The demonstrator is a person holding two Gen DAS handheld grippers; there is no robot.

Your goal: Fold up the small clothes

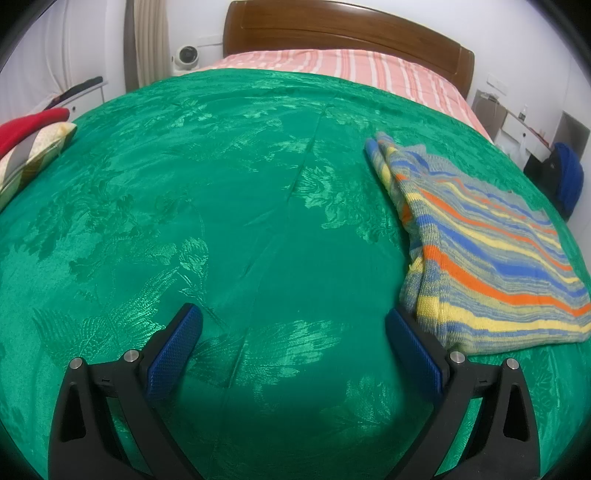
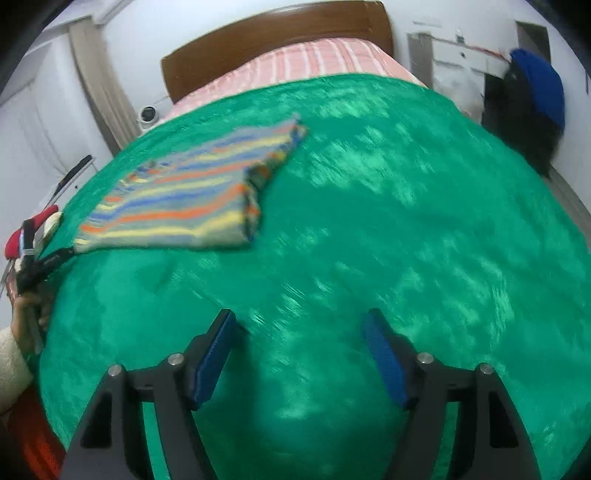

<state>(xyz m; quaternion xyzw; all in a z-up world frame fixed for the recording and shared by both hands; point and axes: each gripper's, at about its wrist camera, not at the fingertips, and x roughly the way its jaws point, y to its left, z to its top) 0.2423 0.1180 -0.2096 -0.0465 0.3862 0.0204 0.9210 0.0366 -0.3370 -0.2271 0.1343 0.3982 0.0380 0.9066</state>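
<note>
left gripper (image 1: 293,325): fingers spread wide, holding nothing, low over the bedspread; its right finger sits just beside the near left corner of the sweater, contact unclear.
striped knit sweater (image 1: 495,254): already folded at least once into a flat stack, lying between the two grippers, a narrow folded end pointing toward the headboard.
right gripper (image 2: 301,332): fingers wide apart, empty, over bare cover, well apart from the sweater (image 2: 192,199); this view is motion-blurred.
step in hand (judgement): fold looks near done; either one more fold or release and retreat.
doing it well (judgement): pinch all knit layers at the near corner, not the top layer only; lift low, carry over evenly, lay edges flush, avoid snagging the slippery cover.
surface: green satin bedspread (image 1: 221,206), floral sheen, long crease down the middle.
room: pillow (image 1: 33,155) with a red item at left edge; pink striped sheet (image 1: 351,66) beyond; wooden headboard (image 1: 347,29); small white fan (image 1: 186,57); white walls; blue garment (image 2: 543,85) hanging at right.
</note>
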